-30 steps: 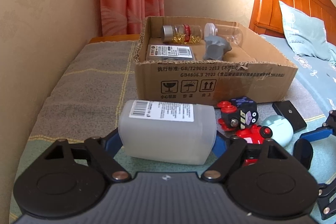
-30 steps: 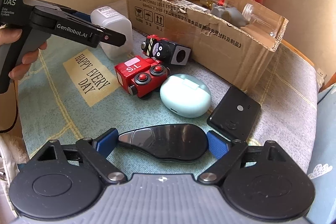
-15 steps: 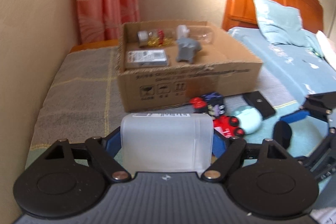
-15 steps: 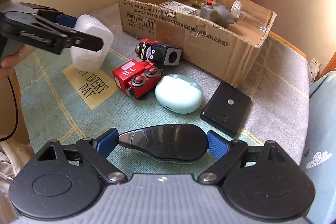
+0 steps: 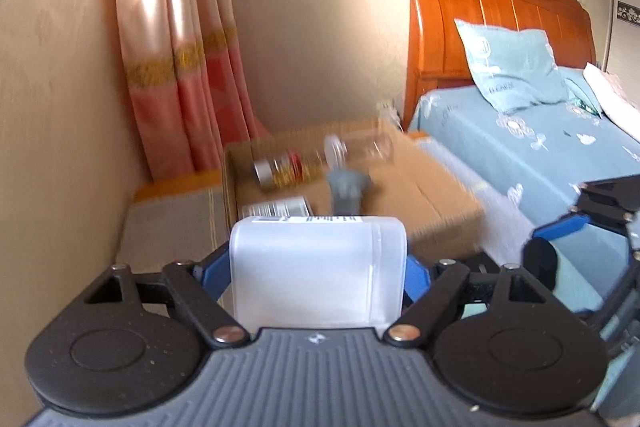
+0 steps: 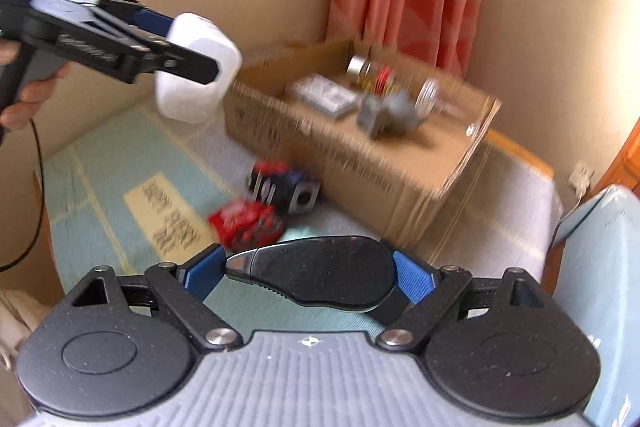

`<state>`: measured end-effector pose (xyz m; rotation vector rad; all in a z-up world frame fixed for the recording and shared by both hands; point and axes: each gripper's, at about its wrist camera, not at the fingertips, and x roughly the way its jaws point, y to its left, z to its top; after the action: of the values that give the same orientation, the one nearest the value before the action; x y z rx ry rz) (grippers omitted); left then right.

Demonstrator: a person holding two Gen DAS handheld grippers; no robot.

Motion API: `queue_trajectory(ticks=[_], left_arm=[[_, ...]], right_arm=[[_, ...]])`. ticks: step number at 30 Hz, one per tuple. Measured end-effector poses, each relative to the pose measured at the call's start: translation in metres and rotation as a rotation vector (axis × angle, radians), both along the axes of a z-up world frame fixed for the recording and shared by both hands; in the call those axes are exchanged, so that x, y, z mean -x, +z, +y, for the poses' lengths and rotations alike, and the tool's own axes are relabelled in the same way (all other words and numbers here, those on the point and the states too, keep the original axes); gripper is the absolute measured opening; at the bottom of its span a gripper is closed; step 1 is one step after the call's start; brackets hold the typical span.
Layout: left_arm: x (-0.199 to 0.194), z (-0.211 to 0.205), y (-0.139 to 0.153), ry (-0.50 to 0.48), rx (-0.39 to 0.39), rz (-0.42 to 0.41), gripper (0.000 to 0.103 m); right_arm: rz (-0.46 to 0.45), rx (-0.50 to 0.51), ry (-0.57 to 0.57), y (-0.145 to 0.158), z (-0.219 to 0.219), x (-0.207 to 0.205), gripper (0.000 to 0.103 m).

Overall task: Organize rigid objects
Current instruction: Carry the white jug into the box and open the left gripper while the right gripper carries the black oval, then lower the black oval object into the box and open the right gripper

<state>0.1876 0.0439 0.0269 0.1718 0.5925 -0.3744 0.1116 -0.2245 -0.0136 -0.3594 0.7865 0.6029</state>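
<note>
Change since a second ago: both grippers have risen off the bedspread with their loads, and the cardboard box now sits lower and smaller in both views; the background is motion-blurred.
Left gripper (image 5: pixel 319 269): lower centre of the left wrist view, its blue pads pressed on both sides of a translucent white plastic bottle (image 5: pixel 318 273); a barcode label shows on the bottle's top edge.
Left gripper from the other side: in the upper left of the right wrist view the left gripper (image 6: pixel 188 67) is held by a hand (image 6: pixel 24 99) at the left edge, with the white bottle (image 6: pixel 198 71) clear of the bedspread, just left of the box's near corner.
Right gripper (image 6: pixel 308 273): lower centre of the right wrist view, its blue pads clamped on the two ends of a glossy black teardrop-shaped object (image 6: pixel 320 273); what it is cannot be told.
Right gripper seen by the left camera: at the right edge of the left wrist view (image 5: pixel 568 227), partly cut off.
Cardboard box (image 6: pixel 340 155): open-topped, centre right of the right wrist view, on the grey part of the bedspread.
Box contents: a clear bottle with a silver cap and yellow capsules (image 6: pixel 370 71), a second clear bottle (image 6: pixel 432 97), a grey moulded piece (image 6: pixel 390 113) and a flat labelled pack (image 6: pixel 324 95).
On the bedspread before the box: a dark toy block (image 6: pixel 288 189) and, touching it, a red toy train (image 6: pixel 248 225), both blurred.
Bedspread (image 6: pixel 120 155): pale green with a cream patch of lettering.
Background: pink curtain (image 5: pixel 184 67) in the upper left, wooden headboard (image 5: pixel 492 11) and blue pillow (image 5: pixel 512 67) in the upper right of the left wrist view.
</note>
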Motion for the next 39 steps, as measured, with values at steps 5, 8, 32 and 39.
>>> queue_trajectory(ticks=[5, 8, 32, 39], left_arm=[[-0.046, -0.012, 0.002, 0.029, 0.009, 0.004, 0.082], [-0.068, -0.020, -0.007, 0.049, 0.002, 0.024, 0.082], [0.020, -0.003, -0.053, 0.181, -0.040, 0.151, 0.102], [0.031, -0.001, -0.054, 0.177, -0.033, 0.147, 0.102]], right_arm=[[-0.073, -0.003, 0.006, 0.022, 0.001, -0.009, 0.093], [-0.103, 0.004, 0.006, 0.032, 0.004, -0.016, 0.093], [-0.058, -0.023, -0.117, 0.035, 0.040, -0.123, 0.093], [-0.058, 0.023, -0.259, 0.025, 0.057, -0.165, 0.103]])
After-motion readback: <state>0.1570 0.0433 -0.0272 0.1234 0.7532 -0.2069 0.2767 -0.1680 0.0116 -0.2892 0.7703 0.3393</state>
